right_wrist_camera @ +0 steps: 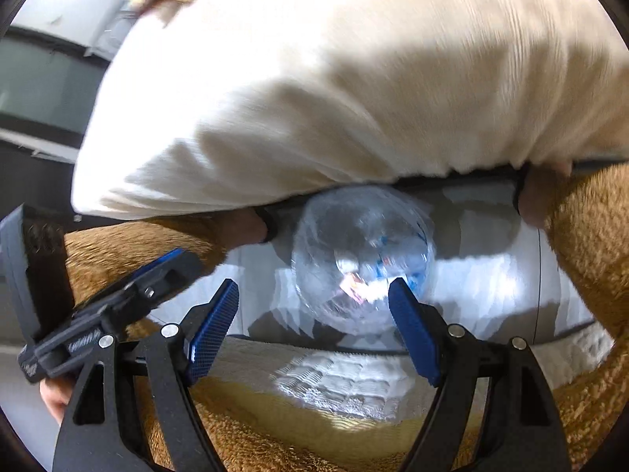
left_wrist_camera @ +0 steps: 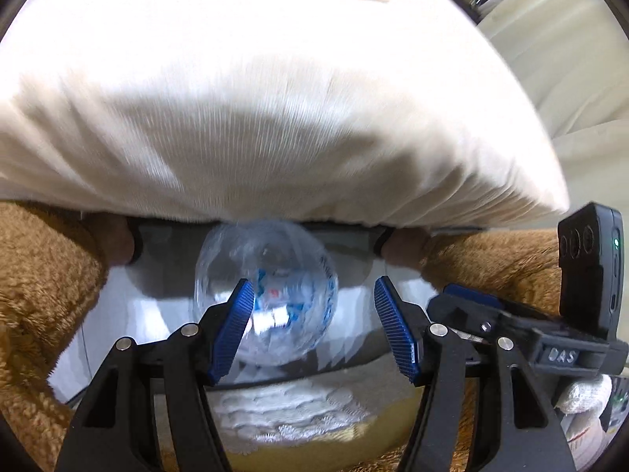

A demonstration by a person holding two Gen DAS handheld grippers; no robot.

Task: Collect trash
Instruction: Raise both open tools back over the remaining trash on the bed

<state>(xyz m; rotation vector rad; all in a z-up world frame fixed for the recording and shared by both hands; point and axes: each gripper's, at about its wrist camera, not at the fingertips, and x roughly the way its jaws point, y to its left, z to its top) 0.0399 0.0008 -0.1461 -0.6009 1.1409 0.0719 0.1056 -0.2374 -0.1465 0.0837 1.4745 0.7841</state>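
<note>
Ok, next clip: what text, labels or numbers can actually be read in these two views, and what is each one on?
"DAS": raised letters on the body of the right tool, seen from the left wrist; the first letter is unsure.
Bottle label: blue and red print, too blurred to read in either view.
Left tool body, seen from the right wrist: raised lettering, too blurred to read.
Nothing else carries text.

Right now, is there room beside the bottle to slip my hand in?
Yes. The pale surface is bare on each side of the clear bottle, out to the brown fuzzy fabric. Above is crowded: the white cushion hangs right over the bottle.
</note>
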